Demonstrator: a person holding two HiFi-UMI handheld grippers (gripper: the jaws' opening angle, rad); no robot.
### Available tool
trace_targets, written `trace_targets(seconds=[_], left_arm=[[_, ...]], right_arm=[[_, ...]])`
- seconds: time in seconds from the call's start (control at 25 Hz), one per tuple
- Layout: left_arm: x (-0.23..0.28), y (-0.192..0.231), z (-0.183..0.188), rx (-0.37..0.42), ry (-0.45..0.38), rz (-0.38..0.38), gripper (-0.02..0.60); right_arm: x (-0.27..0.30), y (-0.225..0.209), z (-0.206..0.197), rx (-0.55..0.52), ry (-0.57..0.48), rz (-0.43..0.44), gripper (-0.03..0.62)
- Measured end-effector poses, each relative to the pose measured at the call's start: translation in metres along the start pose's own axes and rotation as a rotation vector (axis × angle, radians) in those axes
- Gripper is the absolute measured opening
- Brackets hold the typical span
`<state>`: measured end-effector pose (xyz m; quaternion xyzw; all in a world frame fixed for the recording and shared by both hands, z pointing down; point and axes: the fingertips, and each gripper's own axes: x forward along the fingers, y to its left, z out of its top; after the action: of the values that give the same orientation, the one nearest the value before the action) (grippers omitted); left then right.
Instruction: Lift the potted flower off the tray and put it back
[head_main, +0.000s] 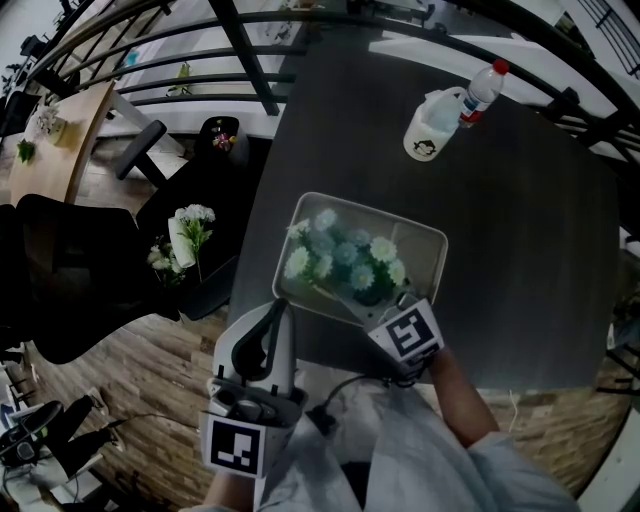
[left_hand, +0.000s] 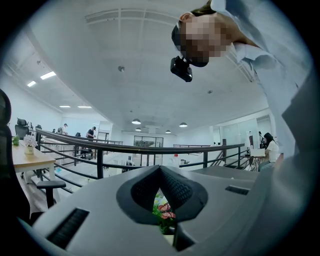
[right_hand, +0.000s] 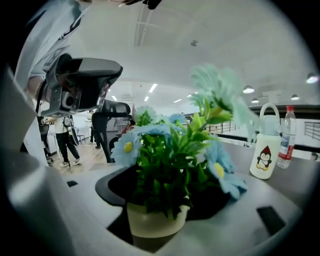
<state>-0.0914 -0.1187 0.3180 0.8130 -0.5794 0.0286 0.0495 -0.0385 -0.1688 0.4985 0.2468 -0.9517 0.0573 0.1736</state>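
The potted flower (head_main: 345, 262) is a bunch of pale blue daisy-type blooms with yellow centres and thick green leaves, in a small cream pot (right_hand: 152, 222). It sits over the white tray (head_main: 425, 240) on the dark tabletop (head_main: 520, 250). The right tongs (right_hand: 167, 197) are clamped on the pot from the tray's near edge. The leaves cover the pot from above, so I honestly can't tell if its base touches the tray. The left tongs (left_hand: 160, 175) are pinched together with nothing in them, held off the tabletop's near edge. A penguin jug (head_main: 432, 125) and a water bottle (head_main: 480, 92) stand at the far side.
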Motion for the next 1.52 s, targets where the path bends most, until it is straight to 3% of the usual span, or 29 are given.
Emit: trace_targets(seconds=[0.4,0.72,1.52], left_arm=[[-0.002,0.000,0.000,-0.001,-0.001,-0.005,0.012],[-0.005,0.003,0.001,-0.002,-0.003,-0.004,0.012],[-0.003,-0.001,0.004,0.005,-0.014,-0.041,0.012]], right_arm=[[-0.002,-0.001,0.001,-0.060,-0.015,-0.034,0.254],[-0.004,0.007,0.009,-0.062,-0.049,-0.041,0.140],[-0.021,0.006,0.030,-0.063,-0.115,-0.068,0.117]])
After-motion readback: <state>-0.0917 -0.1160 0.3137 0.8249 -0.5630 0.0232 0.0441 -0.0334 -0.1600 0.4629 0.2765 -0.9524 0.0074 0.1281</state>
